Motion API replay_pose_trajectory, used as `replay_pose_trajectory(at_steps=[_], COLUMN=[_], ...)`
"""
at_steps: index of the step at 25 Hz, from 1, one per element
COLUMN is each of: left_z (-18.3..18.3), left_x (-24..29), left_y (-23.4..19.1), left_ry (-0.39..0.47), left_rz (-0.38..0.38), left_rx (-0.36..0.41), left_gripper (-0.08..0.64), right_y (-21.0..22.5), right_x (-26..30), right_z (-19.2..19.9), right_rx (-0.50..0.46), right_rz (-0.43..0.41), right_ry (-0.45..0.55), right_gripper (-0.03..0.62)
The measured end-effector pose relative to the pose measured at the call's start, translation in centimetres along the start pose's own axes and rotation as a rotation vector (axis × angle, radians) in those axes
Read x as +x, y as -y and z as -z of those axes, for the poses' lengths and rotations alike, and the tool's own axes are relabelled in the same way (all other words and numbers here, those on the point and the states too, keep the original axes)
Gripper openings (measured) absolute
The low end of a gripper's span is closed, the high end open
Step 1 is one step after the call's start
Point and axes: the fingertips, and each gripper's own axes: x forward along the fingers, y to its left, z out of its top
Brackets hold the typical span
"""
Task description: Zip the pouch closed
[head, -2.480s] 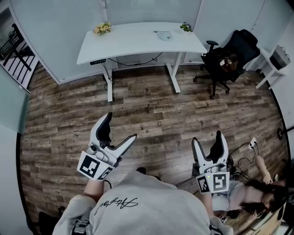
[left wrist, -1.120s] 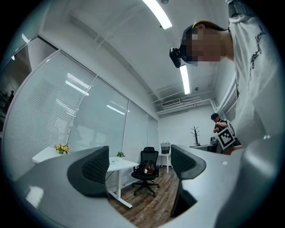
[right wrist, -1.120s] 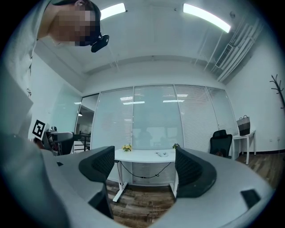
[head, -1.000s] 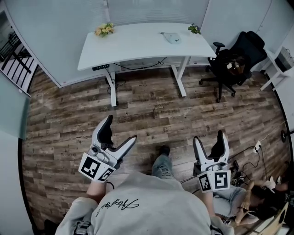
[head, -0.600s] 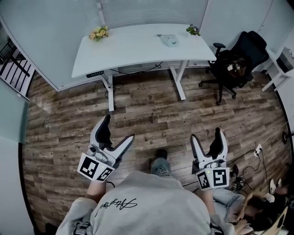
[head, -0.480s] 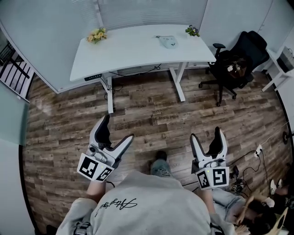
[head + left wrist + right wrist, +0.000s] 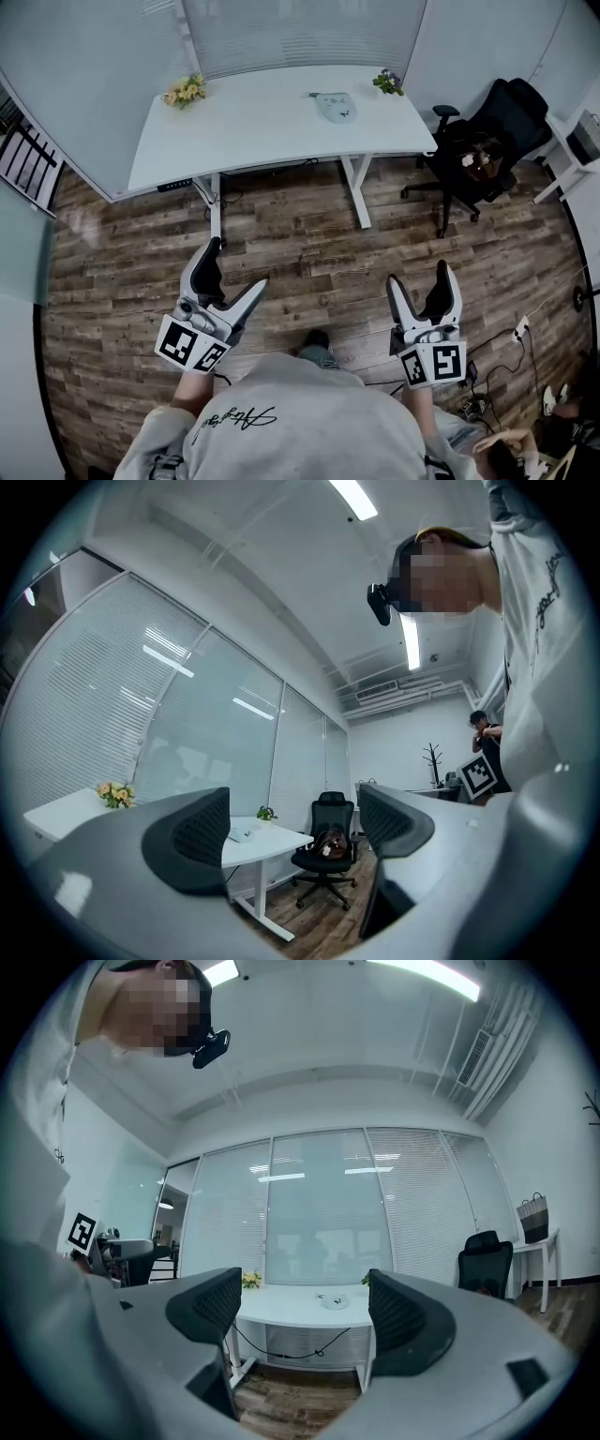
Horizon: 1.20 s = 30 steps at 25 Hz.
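The left gripper (image 7: 238,262) and right gripper (image 7: 420,275) are being held released and empty. The pouch (image 7: 333,106) is lying on the desk (image 7: 244,131), well apart. If left unpinned, it is likely being slid along by the zipper pull.

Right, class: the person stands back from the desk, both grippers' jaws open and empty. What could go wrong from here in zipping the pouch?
1. The pouch lies loose on the desk; pulling the zip with one gripper alone would probably drag it instead of closing it.
2. The small plant stands near the pouch, so the reaching right gripper might knock it over.
3. Cables lie low to the person's right; a step there could snag.
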Motion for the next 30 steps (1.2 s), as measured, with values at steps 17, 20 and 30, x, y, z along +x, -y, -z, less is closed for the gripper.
replay_pose_trajectory(at_steps=[17,20,30], left_z=[1.6,1.5,1.4], left_x=[10.7,10.9,11.2], left_y=[-0.2,-0.5,-1.5], left_ry=[0.004,0.003,0.011], left_rz=[-0.014,-0.037,-0.031], left_rx=[0.014,0.007,0.030], left_gripper=[0.417,0.417,0.414], right_y=[7.9,7.9,6.8], right_x=[6.9,8.0,9.5], right_z=[0.5,0.8,1.0], right_rx=[0.031,0.037,0.047], right_rz=[-0.061,-0.093,-0.114], right_ry=[0.000,-0.011,-0.010], right_gripper=[0.399,0.397,0.393])
